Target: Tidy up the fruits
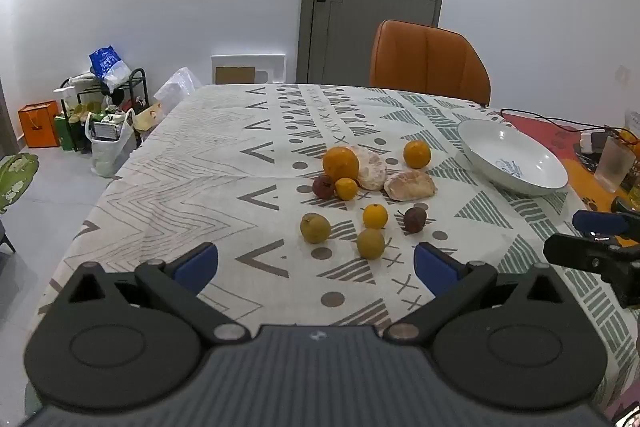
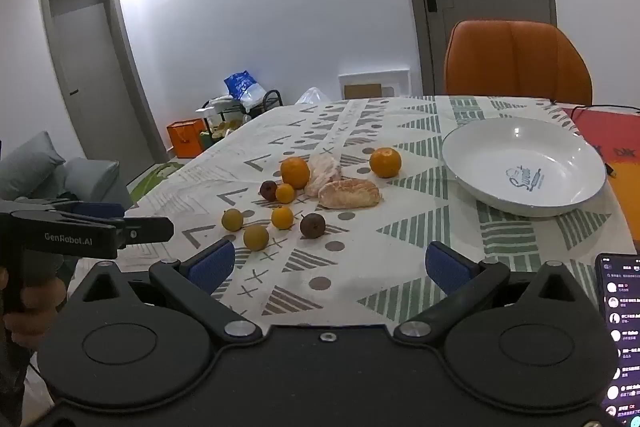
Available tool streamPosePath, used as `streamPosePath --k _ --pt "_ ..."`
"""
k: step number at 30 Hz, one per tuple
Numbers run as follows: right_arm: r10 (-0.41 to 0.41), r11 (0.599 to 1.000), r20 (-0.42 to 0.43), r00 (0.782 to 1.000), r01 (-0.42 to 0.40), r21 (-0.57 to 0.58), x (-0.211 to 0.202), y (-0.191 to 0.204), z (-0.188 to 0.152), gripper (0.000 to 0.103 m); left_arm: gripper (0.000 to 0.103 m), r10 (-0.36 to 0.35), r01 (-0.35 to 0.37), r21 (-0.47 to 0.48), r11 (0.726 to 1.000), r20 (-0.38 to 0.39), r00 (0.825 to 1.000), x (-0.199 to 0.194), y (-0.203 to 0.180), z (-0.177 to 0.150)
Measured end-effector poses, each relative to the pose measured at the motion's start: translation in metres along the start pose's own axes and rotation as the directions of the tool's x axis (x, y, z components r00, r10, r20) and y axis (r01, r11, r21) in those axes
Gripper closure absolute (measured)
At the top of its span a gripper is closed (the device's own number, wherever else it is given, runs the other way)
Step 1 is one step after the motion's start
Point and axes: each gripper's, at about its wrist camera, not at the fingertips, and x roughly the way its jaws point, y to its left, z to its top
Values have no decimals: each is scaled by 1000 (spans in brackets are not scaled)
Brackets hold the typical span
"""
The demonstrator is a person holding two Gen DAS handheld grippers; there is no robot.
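Right wrist view: every fruit (image 2: pixel 295 171) lies loose on the patterned tablecloth (image 2: pixel 400 267), left of the bare white bowl (image 2: pixel 524 167); nothing sorted yet; right gripper (image 2: pixel 328 267) and left gripper (image 1: pixel 316 263) hang spread, holding nothing

Likely a home dining room, patterned tablecloth (image 1: pixel 224 155), orange chair (image 1: pixel 428 61), cluttered shoe rack (image 1: pixel 104 95)

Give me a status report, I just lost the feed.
Left gripper open, empty; right gripper open, empty. Fruits loose on tablecloth, white bowl empty. Nothing blocking.
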Motion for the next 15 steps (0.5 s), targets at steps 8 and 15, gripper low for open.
streamPosePath --k 8,15 --pt "-14 1000 7 1000 14 -6 -3 1 0 0 0 -19 19 -13 1000 -21 1000 -2 9 2" --pt "-20 1000 6 1000 20 -11 -3 2 0 0 0 -1 1 2 1000 -17 1000 -1 -2 -1"
